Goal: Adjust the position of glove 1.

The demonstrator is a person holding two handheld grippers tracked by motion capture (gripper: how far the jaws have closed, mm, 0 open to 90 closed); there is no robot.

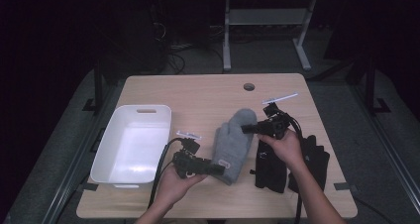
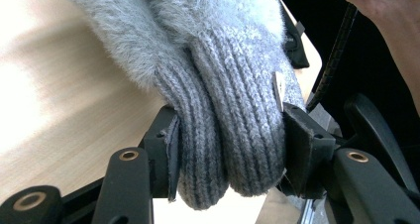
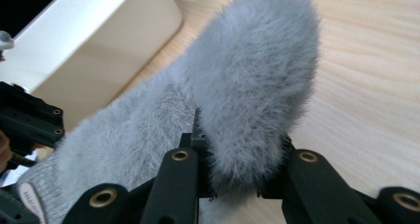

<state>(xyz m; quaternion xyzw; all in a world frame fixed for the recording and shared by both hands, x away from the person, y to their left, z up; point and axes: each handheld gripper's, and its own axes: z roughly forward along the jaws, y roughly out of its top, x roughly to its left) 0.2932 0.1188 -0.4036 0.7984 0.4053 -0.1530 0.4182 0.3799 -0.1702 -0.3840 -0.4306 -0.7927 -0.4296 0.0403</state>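
Wooden table (image 1: 198, 92): grey mitten (image 1: 235, 142) between bin (image 1: 134, 144), black gloves (image 1: 289, 167)

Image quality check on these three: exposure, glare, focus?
High view: dim, background near black, white bin brightest. Left gripper view: table blown out at left; grey mitten cuff sharp between the left tongs. Right gripper view: mitten's fluffy tip sharp in the right tongs, bin and table evenly lit, slightly soft.

A fluffy grey mitten (image 1: 235, 142) with a ribbed knit cuff is seen on a matt wood-grain table (image 1: 198, 92); the bin (image 1: 133, 144) is of smooth white plastic.
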